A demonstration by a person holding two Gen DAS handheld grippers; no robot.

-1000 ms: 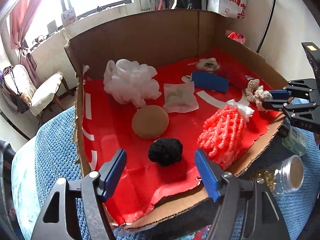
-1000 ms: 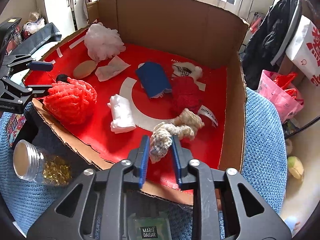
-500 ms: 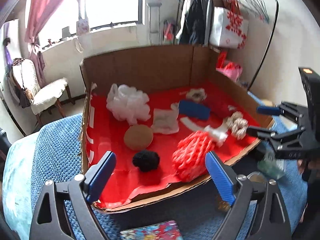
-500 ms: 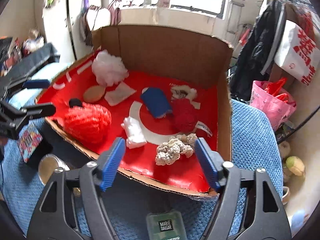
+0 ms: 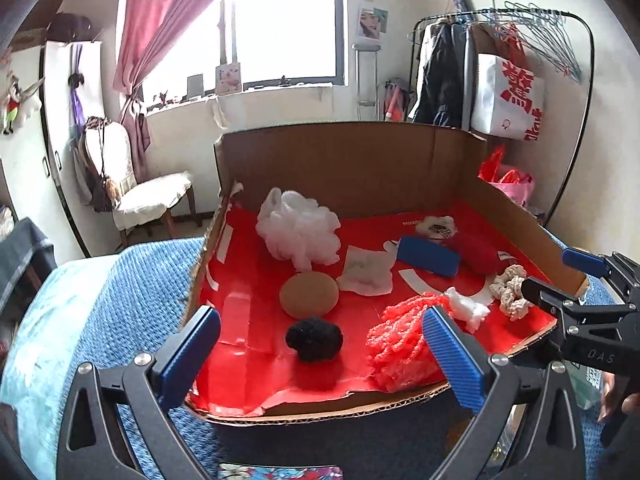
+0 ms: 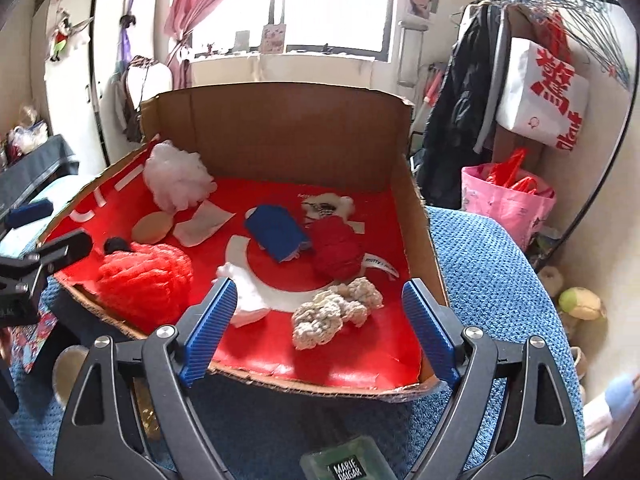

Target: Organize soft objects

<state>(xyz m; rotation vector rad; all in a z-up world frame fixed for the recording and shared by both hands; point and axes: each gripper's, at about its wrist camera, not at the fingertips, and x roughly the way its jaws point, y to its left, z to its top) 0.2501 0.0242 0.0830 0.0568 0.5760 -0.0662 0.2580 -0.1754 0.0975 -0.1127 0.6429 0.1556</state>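
A cardboard box (image 5: 352, 160) (image 6: 280, 128) with a red floor holds soft things: a white puff (image 5: 298, 230) (image 6: 178, 180), a tan sponge (image 5: 309, 294), a black pom-pom (image 5: 314, 338), a red mesh ball (image 5: 400, 344) (image 6: 146, 278), a blue cloth (image 5: 428, 255) (image 6: 276, 232), a red yarn ball (image 6: 336, 250) and a cream crochet scrunchie (image 6: 334, 312) (image 5: 510, 290). My left gripper (image 5: 320, 356) is open and empty, just outside the box's front edge. My right gripper (image 6: 318, 330) is open and empty, behind the scrunchie, which lies free on the floor.
The box sits on a blue knitted cover (image 6: 492, 280). A green soap box (image 6: 346, 464) lies below my right gripper. A jar (image 6: 68, 372) stands by the box's front left corner. A pink bag (image 6: 506, 200) and a clothes rack (image 6: 472, 92) stand at right.
My right gripper opened and let go of the cream scrunchie, which now lies in the box. Both grippers drew back and up from the box.
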